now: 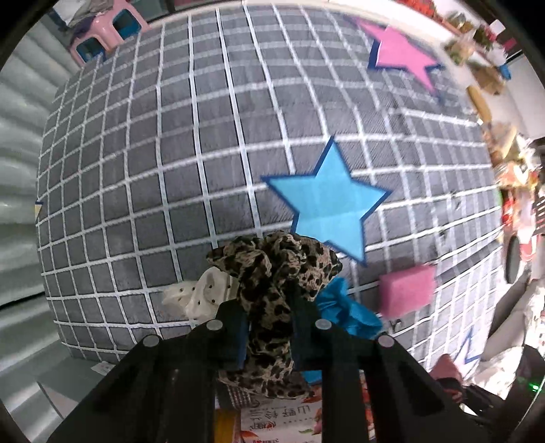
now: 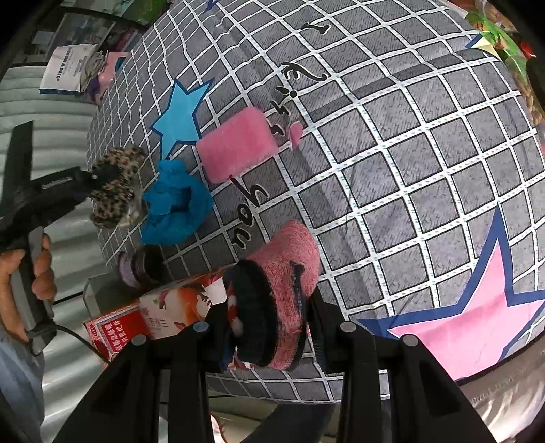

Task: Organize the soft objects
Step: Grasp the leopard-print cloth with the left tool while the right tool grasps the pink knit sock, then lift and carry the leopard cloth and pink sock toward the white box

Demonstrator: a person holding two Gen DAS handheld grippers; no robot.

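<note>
My left gripper (image 1: 269,327) is shut on a leopard-print scrunchie (image 1: 276,272) and holds it above the edge of the grey checked bed cover (image 1: 170,153). It also shows in the right wrist view (image 2: 114,185). A blue scrunchie (image 2: 175,204) lies just beside it, with a white dotted scrunchie (image 1: 196,293) on the other side. My right gripper (image 2: 269,327) is shut on a pink knitted roll with a dark cuff (image 2: 276,296). A pink sponge block (image 2: 236,146) lies on the cover beyond the blue scrunchie.
A printed carton (image 2: 177,310) and a red box (image 2: 115,327) sit at the bed's near edge, next to a dark jar (image 2: 146,265). A pink stool (image 1: 105,30) stands past the far corner. Cluttered goods (image 1: 490,78) line the right side.
</note>
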